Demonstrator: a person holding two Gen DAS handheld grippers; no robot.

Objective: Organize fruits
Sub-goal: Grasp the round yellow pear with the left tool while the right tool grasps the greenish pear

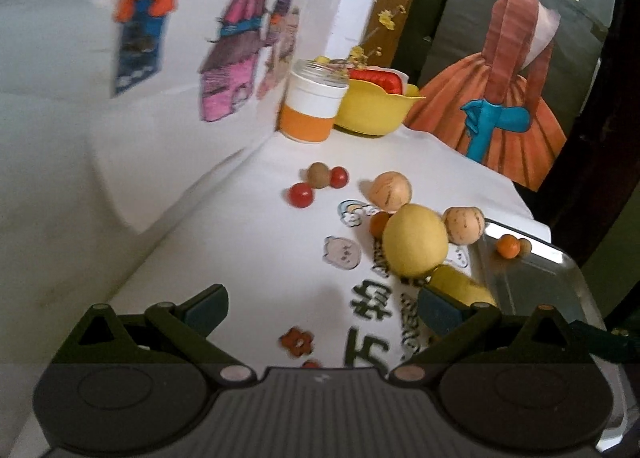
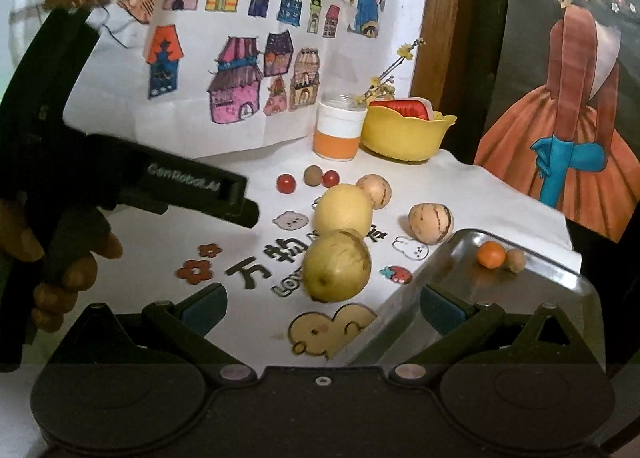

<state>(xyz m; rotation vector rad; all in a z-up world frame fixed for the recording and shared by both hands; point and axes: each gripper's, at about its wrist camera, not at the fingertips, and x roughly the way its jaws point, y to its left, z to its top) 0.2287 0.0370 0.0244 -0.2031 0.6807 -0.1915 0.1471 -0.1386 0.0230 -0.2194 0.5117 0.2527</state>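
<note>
A white cloth [image 2: 132, 230] printed with cartoon animals, flowers and black characters covers a table, and fruit lies scattered across it. The left gripper [image 1: 322, 308] hangs low over the cloth with its two blue-padded fingers spread wide apart and nothing between them; in the right wrist view its black body reaches in from the left, held by a person's hand [image 2: 60, 258]. The right gripper [image 2: 323, 304] is likewise spread wide and holds nothing, poised over the near edge of the cloth. Just ahead of it sits a blemished yellow pear [image 2: 337, 265], touching or nearly touching a smoother yellow fruit [image 2: 343, 209] behind it. Two tan striped fruits lie near: one [image 2: 374, 190] right behind the smooth yellow fruit, the other [image 2: 431, 223] apart to the right, beside the corner of a shiny metal tray [image 2: 560, 298]. The tray sits at the right of the table and holds a small orange fruit [image 2: 491, 254] with a small brown fruit [image 2: 515, 260] touching it. Further back, two red cherry tomatoes [image 2: 286, 183] flank a small brown round fruit [image 2: 313, 175]. At the far end stand a white and orange jar [image 2: 338, 133] with yellow flower sprigs and a yellow bowl [image 2: 404, 135] with something red inside. Coloured house drawings [image 2: 236, 81] hang on the wall behind.
</note>
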